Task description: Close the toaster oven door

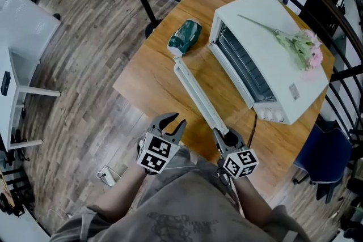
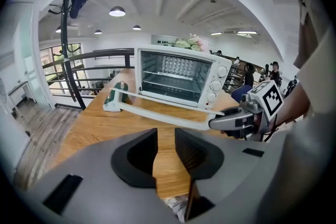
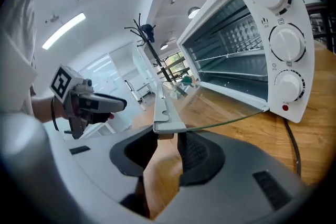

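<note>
**Door down flat, right claw at its near corner**

The left gripper [image 1: 177, 122] is hovering over the edge of the wooden table [image 1: 150, 90]. Its dark jaws are standing well apart, with only bare wood grain showing between them. At its twelve o'clock a crumpled green packet [image 1: 185, 37] is lying by the far end of the door.

The toaster oven door [image 1: 224, 79] is lying fully open over the table, a clear glass pane edged by a long white handle bar [image 1: 198, 96]. From overhead the bar is running from eleven o'clock to five o'clock.

The right gripper [image 1: 224, 136] is sitting at the bar's near end and is plainly the nearer claw. Its jaws are partly apart, with the bar's metal bracket lying across their tips. I can't tell whether they are touching it.

The boxy white toaster oven [image 1: 272, 37] is standing at the right gripper's one o'clock, so the door will likely need swinging up that way. Pale pink flowers [image 1: 298, 45] are lying on the oven's smooth top.
</note>
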